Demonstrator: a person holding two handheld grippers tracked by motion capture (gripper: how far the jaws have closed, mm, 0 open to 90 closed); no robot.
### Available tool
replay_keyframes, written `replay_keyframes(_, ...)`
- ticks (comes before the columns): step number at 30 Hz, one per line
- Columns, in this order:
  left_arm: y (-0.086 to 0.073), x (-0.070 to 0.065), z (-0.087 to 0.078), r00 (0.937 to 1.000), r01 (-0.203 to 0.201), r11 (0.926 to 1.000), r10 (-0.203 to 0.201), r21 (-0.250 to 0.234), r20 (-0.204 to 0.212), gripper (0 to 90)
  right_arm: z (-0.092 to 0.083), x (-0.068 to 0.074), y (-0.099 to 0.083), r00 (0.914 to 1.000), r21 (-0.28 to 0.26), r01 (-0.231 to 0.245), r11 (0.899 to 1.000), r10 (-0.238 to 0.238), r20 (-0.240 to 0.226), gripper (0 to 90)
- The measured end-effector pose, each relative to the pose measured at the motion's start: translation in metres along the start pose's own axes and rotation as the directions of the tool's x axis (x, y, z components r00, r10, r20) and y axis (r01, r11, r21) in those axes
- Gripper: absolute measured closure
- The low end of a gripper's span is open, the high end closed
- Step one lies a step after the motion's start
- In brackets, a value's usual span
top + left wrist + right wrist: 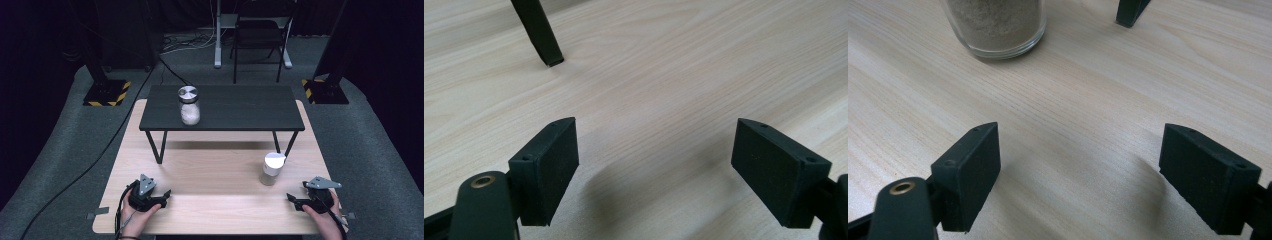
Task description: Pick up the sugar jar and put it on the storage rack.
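High view: the left gripper [162, 196] and right gripper [294, 200] rest low on the wooden table [215, 170], both with jaws spread wide and nothing between them; a white-lidded jar [272, 169] of pale powder stands just ahead and inward of the right gripper, its glass base [998, 25] near those jaws; likely heavy, rigid, slick and breakable, so take it across the body below the lid; a second jar [189, 105] sits well ahead of the left gripper on the black shelf [240, 107].
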State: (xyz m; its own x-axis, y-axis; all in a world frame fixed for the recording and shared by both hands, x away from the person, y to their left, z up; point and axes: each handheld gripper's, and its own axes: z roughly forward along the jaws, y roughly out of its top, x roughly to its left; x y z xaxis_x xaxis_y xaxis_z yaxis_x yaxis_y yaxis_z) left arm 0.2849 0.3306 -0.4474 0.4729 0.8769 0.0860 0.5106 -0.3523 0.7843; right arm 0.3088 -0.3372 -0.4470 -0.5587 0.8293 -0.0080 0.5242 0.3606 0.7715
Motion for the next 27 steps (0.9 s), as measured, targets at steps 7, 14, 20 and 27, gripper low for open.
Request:
replay_keyframes(7,0.0031,-0.0018,0.0017,1.0,-0.009,0.9998,0.009,0.017,-0.003,18.3,-0.0002,0.0006,-0.0002,1.0,-0.001,0.001,1.0,-0.001,0.004,15.9)
replay_keyframes(14,0.004,-0.0011,0.0024,1.0,-0.008,0.9997,0.008,0.022,-0.002,18.3,-0.0001,0.0005,-0.0001,1.0,0.0,0.001,1.0,-0.001,0.002,15.9)
replay_keyframes(20,0.0044,-0.0011,0.0025,1.0,-0.01,0.9997,0.01,0.025,-0.001,18.2,-0.0001,0.0004,-0.0002,1.0,-0.001,-0.001,1.0,0.001,0.002,15.9)
replay_keyframes(27,0.0048,-0.0009,0.003,1.0,-0.007,0.9996,0.007,0.026,0.001,18.2,-0.0001,0.0007,-0.0001,1.0,0.0,-0.001,1.0,0.001,0.004,15.9)
